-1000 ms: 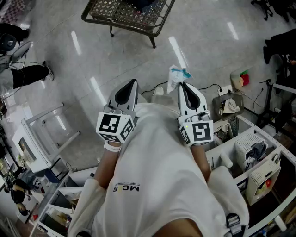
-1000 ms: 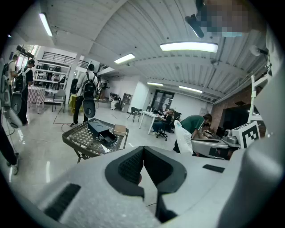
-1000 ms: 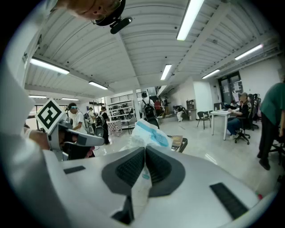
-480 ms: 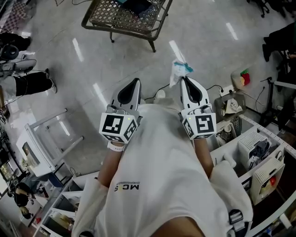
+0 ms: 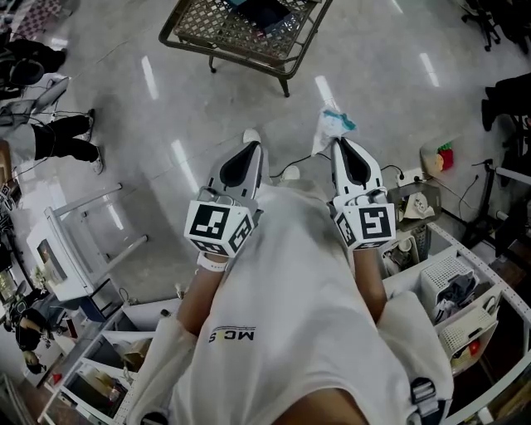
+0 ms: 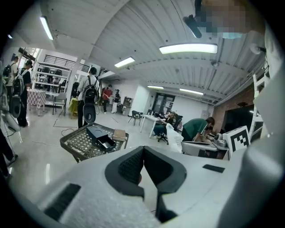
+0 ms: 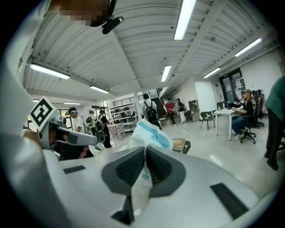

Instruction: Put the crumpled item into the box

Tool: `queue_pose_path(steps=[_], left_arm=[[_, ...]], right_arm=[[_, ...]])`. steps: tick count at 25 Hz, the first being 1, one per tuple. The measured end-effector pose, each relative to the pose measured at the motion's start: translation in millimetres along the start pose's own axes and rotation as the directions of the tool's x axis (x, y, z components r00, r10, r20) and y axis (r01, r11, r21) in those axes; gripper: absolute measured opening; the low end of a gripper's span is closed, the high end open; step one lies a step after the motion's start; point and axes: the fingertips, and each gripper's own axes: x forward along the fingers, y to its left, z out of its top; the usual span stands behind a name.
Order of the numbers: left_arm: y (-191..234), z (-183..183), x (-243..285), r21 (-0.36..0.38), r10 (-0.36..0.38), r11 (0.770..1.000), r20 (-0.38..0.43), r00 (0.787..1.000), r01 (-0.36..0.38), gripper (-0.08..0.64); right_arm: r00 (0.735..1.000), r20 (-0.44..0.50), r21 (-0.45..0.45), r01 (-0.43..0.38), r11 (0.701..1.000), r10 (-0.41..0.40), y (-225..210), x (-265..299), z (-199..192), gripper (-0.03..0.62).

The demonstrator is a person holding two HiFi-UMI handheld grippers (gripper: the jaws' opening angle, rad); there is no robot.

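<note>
My right gripper (image 5: 341, 144) is shut on a crumpled white and blue wrapper (image 5: 331, 128), which sticks up past its jaws (image 7: 149, 132). The wrapper also shows as a white bundle (image 6: 174, 137) in the left gripper view. Beside it, my left gripper (image 5: 250, 148) is shut with nothing between its jaws. Ahead stands a low wire-mesh table (image 5: 207, 29) carrying an open dark box (image 5: 264, 12). That box (image 6: 100, 138) lies on the mesh in the left gripper view; in the right gripper view the box (image 7: 181, 144) is partly hidden behind the wrapper. Both grippers are held above the bare floor, short of the table.
Shelving with bins (image 5: 452, 282) stands at the right, a white metal frame (image 5: 75, 241) at the left. Cables and a power strip (image 5: 406, 176) lie on the floor. A person's legs (image 5: 58, 137) are at far left; several people stand further back in the room (image 6: 89, 95).
Both grippers have moved forward toward the mesh table with the wrapper still held. The table now sits a little further right in the head view.
</note>
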Motion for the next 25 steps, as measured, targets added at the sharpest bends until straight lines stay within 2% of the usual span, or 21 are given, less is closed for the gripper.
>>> queue_pose_path(steps=[9, 17, 25], left_arm=[[53.6, 24.6, 70.5, -0.046, -0.032, 0.998, -0.014, 0.999, 0.032, 0.025], [138.9, 88.6, 153.2, -0.079, -0.081, 0.994, -0.014, 0.997, 0.079, 0.025], [227.4, 144.6, 217.2, -0.074, -0.122, 0.990, -0.024, 0.992, 0.120, 0.025]], right_arm=[[1.000, -0.020, -0.036, -0.025, 0.999, 0.024, -14.7, 93.2, 25.1, 0.026], [0.998, -0.068, -0.059, 0.002, 0.998, -0.006, -32.7, 212.9, 63.2, 0.028], [0.992, -0.106, -0.052, 0.057, 0.997, -0.062, -55.6, 339.7, 92.0, 0.028]])
